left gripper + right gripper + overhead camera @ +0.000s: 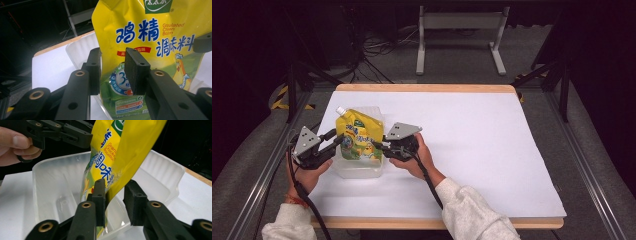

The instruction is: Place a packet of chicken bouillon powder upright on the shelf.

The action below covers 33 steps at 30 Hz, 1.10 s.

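You had even overhead light on the white table, which read bright with only faint shadows under your hands, while the room around it fell to near black. In both gripper views the yellow pouch was vivid and its print legible, the near black jaws were soft, and the clear tub carried mild glare.

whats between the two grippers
The yellow pouch, upright in the clear tub, sits between the left gripper and right gripper, in the high view.
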{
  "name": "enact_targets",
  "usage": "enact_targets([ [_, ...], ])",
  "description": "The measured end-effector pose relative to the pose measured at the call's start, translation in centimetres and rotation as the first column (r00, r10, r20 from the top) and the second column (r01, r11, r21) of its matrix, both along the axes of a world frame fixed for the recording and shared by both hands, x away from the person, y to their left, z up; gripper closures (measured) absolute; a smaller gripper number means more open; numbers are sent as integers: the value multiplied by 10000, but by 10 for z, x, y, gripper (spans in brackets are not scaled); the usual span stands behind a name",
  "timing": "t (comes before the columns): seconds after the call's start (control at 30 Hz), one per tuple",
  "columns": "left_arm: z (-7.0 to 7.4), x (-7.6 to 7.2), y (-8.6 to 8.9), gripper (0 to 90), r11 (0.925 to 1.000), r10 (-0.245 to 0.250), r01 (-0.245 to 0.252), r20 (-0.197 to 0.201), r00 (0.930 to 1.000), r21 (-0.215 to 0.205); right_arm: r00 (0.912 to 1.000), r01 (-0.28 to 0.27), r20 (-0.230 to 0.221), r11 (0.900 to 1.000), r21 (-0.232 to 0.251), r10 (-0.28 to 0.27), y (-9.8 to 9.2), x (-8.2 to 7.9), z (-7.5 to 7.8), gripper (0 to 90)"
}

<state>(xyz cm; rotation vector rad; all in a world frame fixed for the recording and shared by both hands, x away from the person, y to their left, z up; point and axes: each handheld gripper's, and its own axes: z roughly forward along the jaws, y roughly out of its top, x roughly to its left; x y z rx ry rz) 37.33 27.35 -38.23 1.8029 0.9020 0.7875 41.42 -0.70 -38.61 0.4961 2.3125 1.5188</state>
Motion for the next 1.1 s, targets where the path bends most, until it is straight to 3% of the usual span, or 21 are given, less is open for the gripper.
enact_targets([
  [0.2, 1, -6, 1, 658, 10000, 96, -96, 19, 10000, -8, 10000, 82, 1, 9999, 92, -82, -1, -1, 5, 646],
  [0.33, 4, -10, 0, 665, 10000, 47, -47, 37, 10000, -26, 9997, 241, -60, 9982, 550, -238, -6, 1, 12, 627],
  [0.47, 5, -14, -4, 665, 10000, -11, 11, 73, 10000, 90, 9998, 195, 101, 9994, 285, -198, -7, -1, 16, 640],
  [0.57, 7, -18, -6, 660, 9999, -153, 153, 87, 9998, -16, 9996, 240, 156, 9988, 431, -247, -11, -2, 20, 637],
  [0.73, 7, -22, -14, 621, 9990, -410, 410, 32, 9992, -160, 9992, 276, 287, 9995, 175, -281, -18, -5, 24, 634],
  [0.83, 6, -25, -22, 589, 9987, -511, 511, 39, 9987, 9, 9985, 284, 471, 9996, 21, -284, -24, -9, 28, 634],
  [1.03, 6, -30, -35, 484, 9980, -619, 618, 48, 9981, 90, 9952, 699, 713, 9970, -338, -674, -43, -12, 34, 624],
  [1.1, 6, -34, -43, 475, 9957, -926, 926, 6, 9957, 86, 9929, 878, 852, 9948, -513, -832, -52, -14, 36, 624],
])
